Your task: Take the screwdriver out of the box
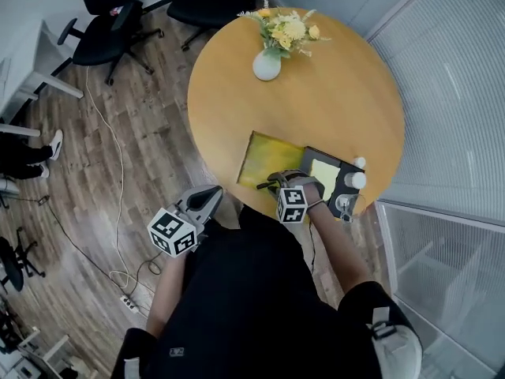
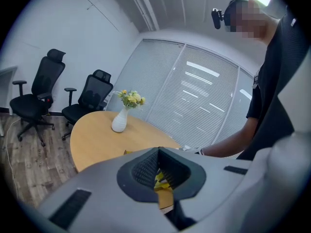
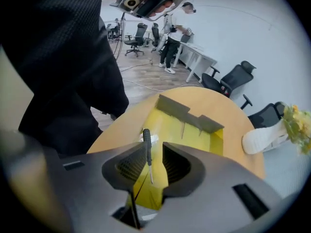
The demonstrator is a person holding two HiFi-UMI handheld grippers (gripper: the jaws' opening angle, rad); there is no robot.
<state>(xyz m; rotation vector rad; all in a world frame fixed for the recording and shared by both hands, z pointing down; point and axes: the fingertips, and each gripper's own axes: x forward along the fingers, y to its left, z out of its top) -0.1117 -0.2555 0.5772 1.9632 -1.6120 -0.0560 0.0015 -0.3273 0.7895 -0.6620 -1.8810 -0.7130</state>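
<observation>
A flat box point(image 1: 264, 155) with a yellow inside lies open at the near edge of the round wooden table point(image 1: 339, 93). My right gripper point(image 1: 276, 180) hangs over the box's near right corner. In the right gripper view the jaws point(image 3: 155, 147) stand close together round a slim black-handled screwdriver point(image 3: 146, 139). It runs along the left jaw, handle outward and tip toward the camera, above the yellow box floor point(image 3: 194, 130). My left gripper point(image 1: 210, 197) is off the table beside the person's body. Its jaws point(image 2: 159, 152) are shut with nothing between them.
A black case point(image 1: 338, 181) with white knobs lies right of the box at the table edge. A white vase point(image 1: 267, 64) of yellow flowers stands at the far side. Black office chairs point(image 1: 102, 30) and a floor cable point(image 1: 102, 156) lie left of the table.
</observation>
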